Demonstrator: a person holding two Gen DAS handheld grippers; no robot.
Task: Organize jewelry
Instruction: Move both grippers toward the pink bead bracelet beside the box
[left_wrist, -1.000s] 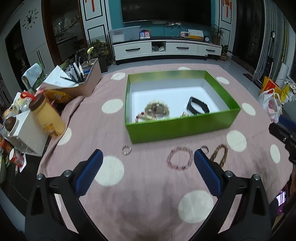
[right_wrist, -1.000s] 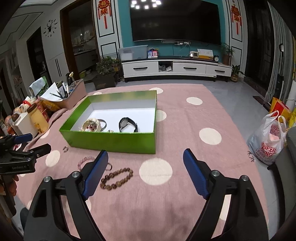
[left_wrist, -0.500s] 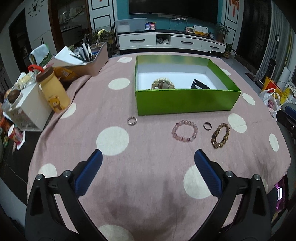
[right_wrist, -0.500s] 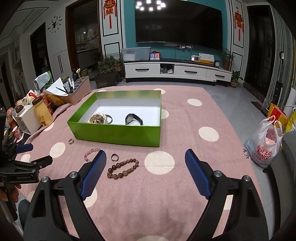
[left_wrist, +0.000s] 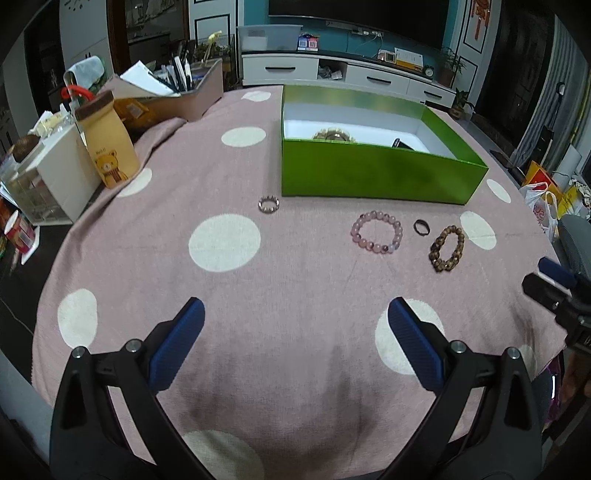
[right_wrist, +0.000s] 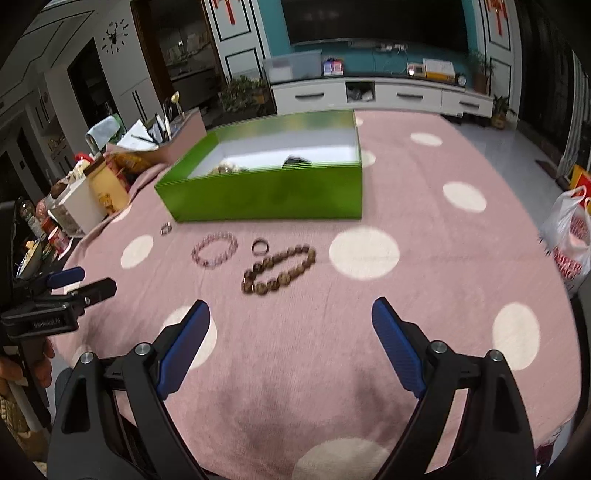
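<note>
Living-room walls, a TV (right_wrist: 373, 22) and a white cabinet (right_wrist: 380, 96) back the worktop (left_wrist: 295, 280), draped in pink cloth with white dots. One green box (left_wrist: 373, 173) sits at its far side, holding jewelry partly hidden by the wall. Before it lie four loose pieces: one brown bracelet (left_wrist: 447, 248), one pink bracelet (left_wrist: 376, 236), one beaded ring (left_wrist: 268, 204), one dark ring (left_wrist: 422, 226). Left claw (left_wrist: 295, 341) and right claw (right_wrist: 291, 341) both gape wide, empty, above the near cloth.
</note>
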